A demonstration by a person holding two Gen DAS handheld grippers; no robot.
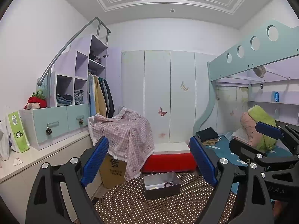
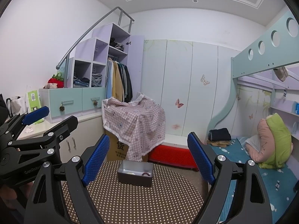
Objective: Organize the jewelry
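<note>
A grey metal box (image 1: 161,190) (image 2: 135,179) stands on a round table with a brown dotted cloth (image 1: 149,209) (image 2: 130,201). Inside it lie a dark beaded bracelet (image 1: 169,183) (image 2: 146,174) and a small heap of pale beads (image 1: 152,187) (image 2: 129,172). My left gripper (image 1: 149,161) (image 2: 50,121) hovers above the near side of the table, open and empty, short of the box. Beside it on the right, my right gripper (image 2: 148,159) (image 1: 257,138) is also open with nothing between its blue pads (image 2: 96,160).
Behind the table stand a cardboard carton under a pink checked cloth (image 1: 123,130) (image 2: 138,119) and a red low box (image 1: 168,161) (image 2: 172,155). A bed with a blue sheet (image 2: 261,177) runs along the right. A white counter (image 1: 28,160) lines the left wall.
</note>
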